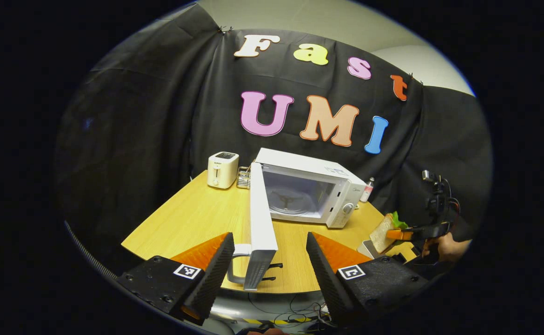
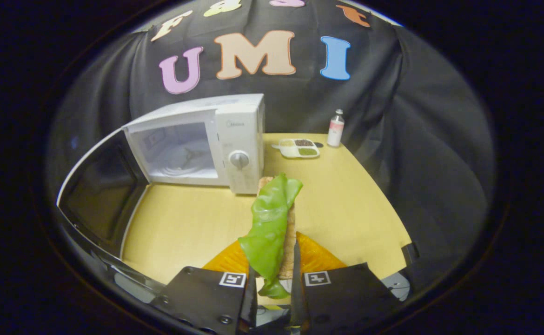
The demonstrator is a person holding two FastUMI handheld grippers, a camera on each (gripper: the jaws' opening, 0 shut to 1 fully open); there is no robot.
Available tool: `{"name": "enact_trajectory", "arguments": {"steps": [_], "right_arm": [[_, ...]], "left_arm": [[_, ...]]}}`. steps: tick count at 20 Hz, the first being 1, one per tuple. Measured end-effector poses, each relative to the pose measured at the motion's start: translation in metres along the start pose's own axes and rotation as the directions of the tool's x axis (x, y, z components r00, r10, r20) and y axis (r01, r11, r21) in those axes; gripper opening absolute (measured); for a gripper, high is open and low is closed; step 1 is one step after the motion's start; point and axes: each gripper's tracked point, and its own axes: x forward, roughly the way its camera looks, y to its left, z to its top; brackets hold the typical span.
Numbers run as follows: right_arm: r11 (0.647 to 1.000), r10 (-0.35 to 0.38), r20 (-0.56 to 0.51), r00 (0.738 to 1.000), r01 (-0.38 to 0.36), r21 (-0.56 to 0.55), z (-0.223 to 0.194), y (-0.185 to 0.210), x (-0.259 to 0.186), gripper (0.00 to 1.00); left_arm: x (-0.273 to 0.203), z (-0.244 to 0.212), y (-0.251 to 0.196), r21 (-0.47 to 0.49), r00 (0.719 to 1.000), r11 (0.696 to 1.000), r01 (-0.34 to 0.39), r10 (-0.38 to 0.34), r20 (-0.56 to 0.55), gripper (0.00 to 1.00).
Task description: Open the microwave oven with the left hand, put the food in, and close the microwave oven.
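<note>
Microwave [image 1: 309,190] at centre of the left gripper view, on the wooden table [image 1: 193,218], door [image 1: 260,223] swung fully out toward the camera, edge-on. Cavity open, holding nothing but the glass turntable [image 1: 290,204]. In the right gripper view, at upper left of centre, same cavity [image 2: 179,153] open and bare.

Left gripper [image 1: 268,263] at bottom centre, jaws spread wide to either side of the door's outer edge and its handle [image 1: 237,265], pressing on neither as far as can be seen.

Right gripper [image 2: 272,274] at bottom centre of its own view, jaws narrow and clamped on the sandwich [image 2: 279,223]: bread slice with a green lettuce leaf draped over it, lifted above the table in front of the microwave. Lower end of the sandwich cut off between the fingers.

Divided tray [image 2: 297,148] at upper centre right, with dark and green fillings; contents too small to name. Small bottle [image 2: 335,128] just beside it. Toaster [image 1: 222,169] at left of the microwave, a wire rack [image 1: 244,177] partly hidden between them.
</note>
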Motion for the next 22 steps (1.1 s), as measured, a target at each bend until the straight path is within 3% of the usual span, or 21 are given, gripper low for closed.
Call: {"name": "enact_trajectory", "arguments": {"steps": [1,2,5,6,7,9,12,14,15,17,18,19,21,22], "right_arm": [[0.999,0.030,0.018,0.999,-0.031,0.017,0.010,0.014,-0.001,0.27],[0.998,0.058,0.031,0.998,-0.059,0.035,0.016,0.026,0.000,0.31],[0.978,0.162,0.062,0.985,-0.169,0.125,0.034,0.076,0.003,0.27],[0.968,0.190,0.069,0.979,-0.199,0.152,0.037,0.091,0.006,0.31],[0.957,0.217,0.073,0.973,-0.227,0.182,0.040,0.106,0.010,0.26],[0.915,0.287,0.072,0.955,-0.295,0.275,0.043,0.145,0.019,0.31],[0.816,0.375,0.082,0.924,-0.370,0.444,0.048,0.195,0.039,0.31],[0.769,0.381,0.106,0.919,-0.378,0.516,0.056,0.217,0.057,0.26],[0.753,0.359,0.113,0.927,-0.359,0.551,0.059,0.224,0.072,0.30],[0.708,0.355,0.124,0.926,-0.354,0.611,0.064,0.244,0.096,0.31],[0.682,0.360,0.132,0.924,-0.357,0.638,0.069,0.255,0.104,0.26],[0.653,0.361,0.145,0.921,-0.360,0.666,0.075,0.265,0.115,0.31],[0.604,0.335,0.171,0.926,-0.351,0.715,0.086,0.277,0.137,0.26],[0.577,0.320,0.175,0.931,-0.338,0.744,0.089,0.281,0.148,0.30]], "left_arm": [[0.000,0.000,-0.003,0.012,1.000,1.000,0.010,-0.011,0.006,0.92],[-0.002,0.001,-0.002,0.027,1.000,1.000,0.009,-0.009,0.010,0.92],[-0.005,-0.002,0.006,0.053,1.000,0.999,-0.002,0.002,0.008,0.92],[-0.007,-0.003,0.008,0.046,1.000,0.999,-0.007,0.007,0.003,0.92],[-0.008,-0.006,0.012,0.036,1.000,0.999,-0.017,0.017,-0.003,0.92],[-0.015,-0.007,0.019,0.022,0.999,0.999,-0.032,0.032,-0.006,0.92],[-0.024,-0.003,0.031,0.045,0.998,0.997,-0.056,0.056,0.000,0.92],[-0.026,0.000,0.037,0.074,0.997,0.994,-0.075,0.075,-0.001,0.92],[-0.026,0.003,0.040,0.078,0.997,0.994,-0.080,0.080,0.001,0.92],[-0.024,0.014,0.038,0.072,0.997,0.995,-0.074,0.073,0.009,0.91],[-0.023,0.018,0.038,0.068,0.997,0.995,-0.072,0.072,0.013,0.91],[-0.022,0.022,0.040,0.066,0.997,0.995,-0.075,0.074,0.016,0.91],[-0.021,0.026,0.046,0.071,0.996,0.994,-0.088,0.087,0.015,0.91],[-0.022,0.026,0.049,0.074,0.995,0.992,-0.098,0.097,0.011,0.92]]}}
